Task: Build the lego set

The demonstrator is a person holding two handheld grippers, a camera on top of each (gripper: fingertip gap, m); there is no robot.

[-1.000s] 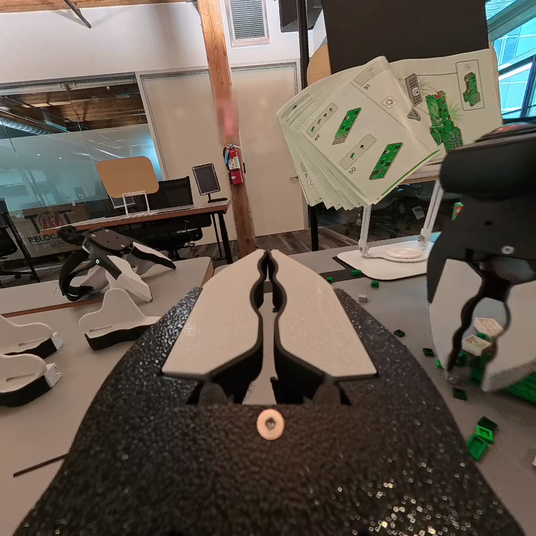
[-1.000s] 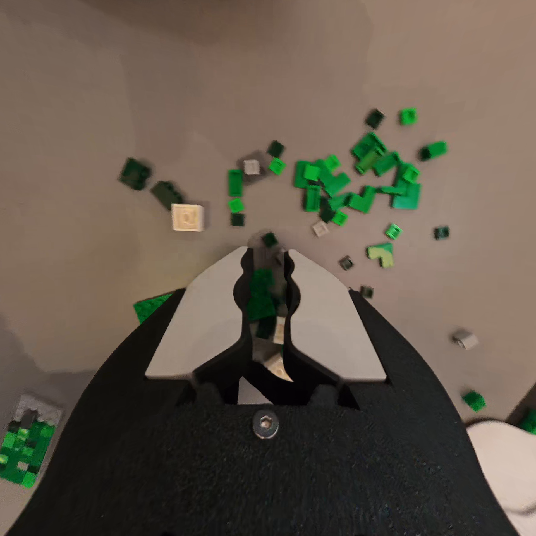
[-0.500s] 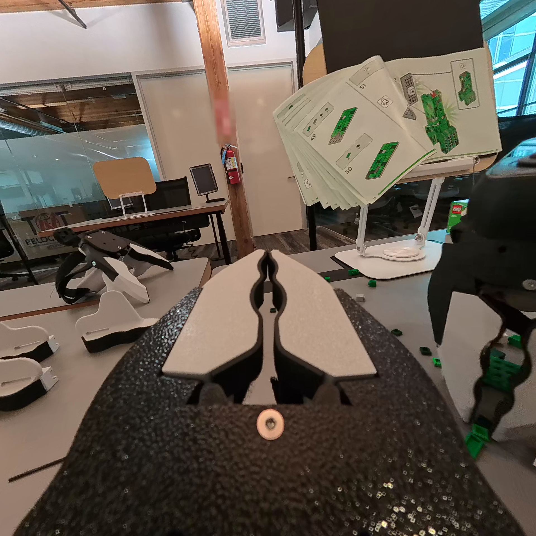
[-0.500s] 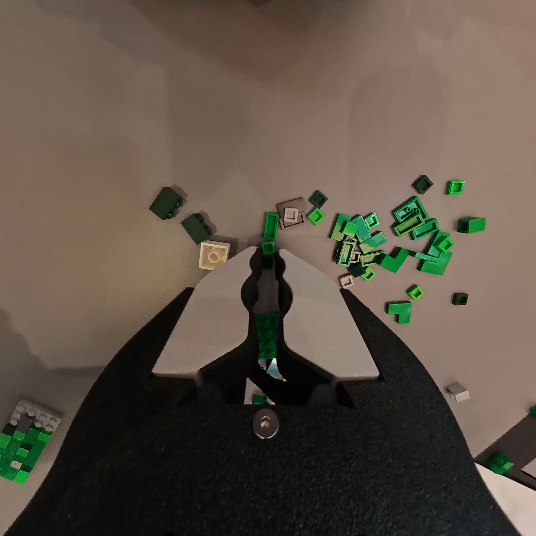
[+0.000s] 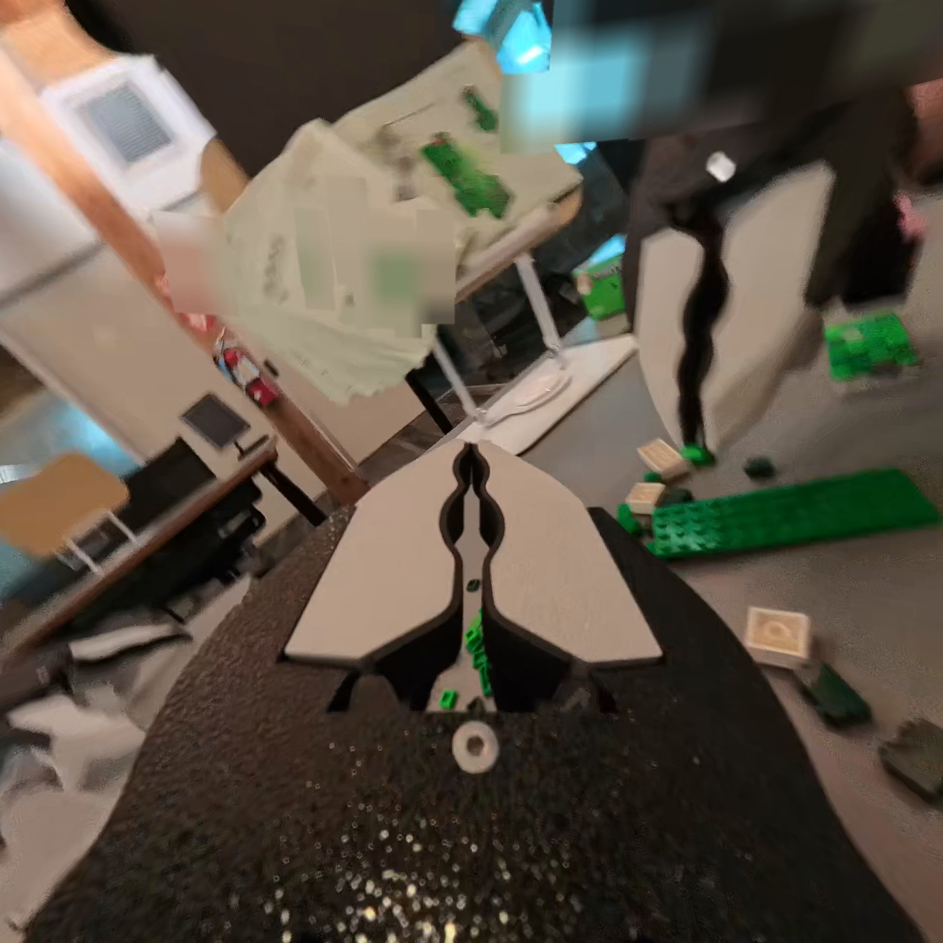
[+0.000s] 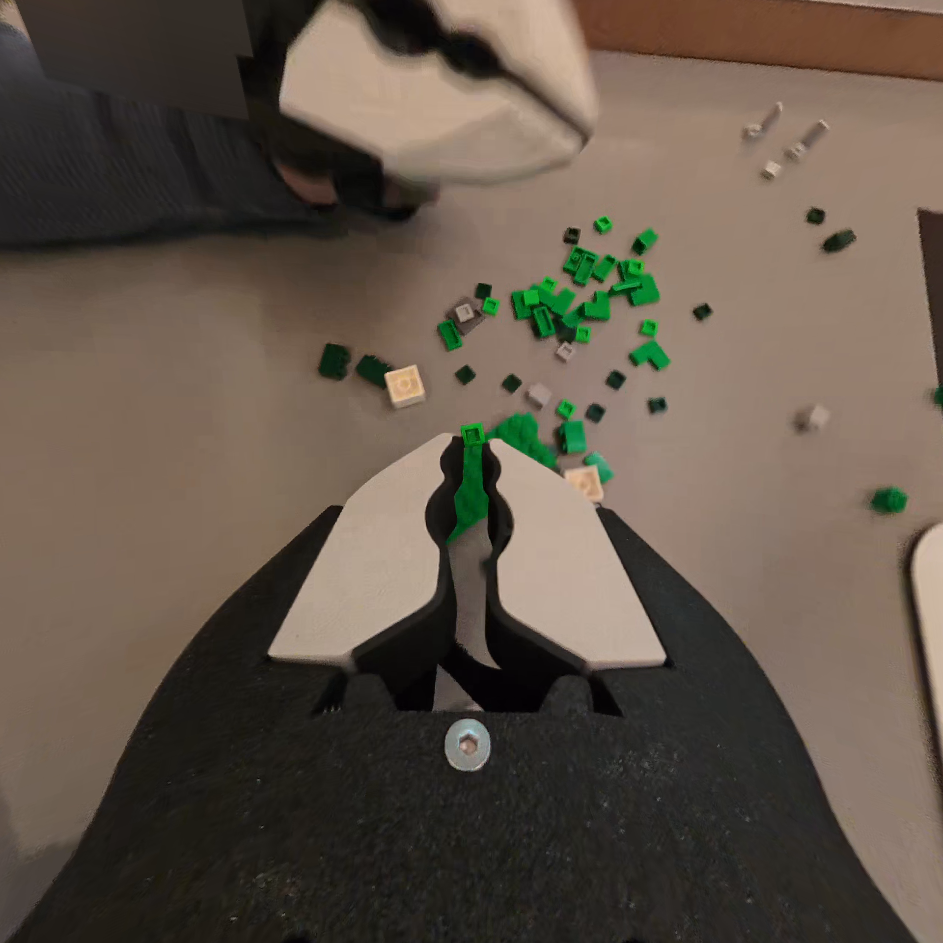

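One small green brick (image 6: 472, 435) is pinched at the tips of the right gripper (image 6: 472, 444), jaws nearly closed on it. The left gripper (image 5: 472, 449) has its jaws closed, bare at the tips. Green bricks (image 6: 587, 296) lie scattered on the bench (image 6: 204, 382), beside a green plate (image 5: 796, 515).

Left wrist view looks tilted across the tabletop (image 5: 765, 587) toward the room; right wrist view looks steeply down, close; both share the scattered bricks (image 6: 587, 306).

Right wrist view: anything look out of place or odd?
Nothing damaged. Loose green bricks lie scattered over the grey table, some upside down. The right gripper pinches a small green piece at its very tips. The left gripper is blurred overhead.
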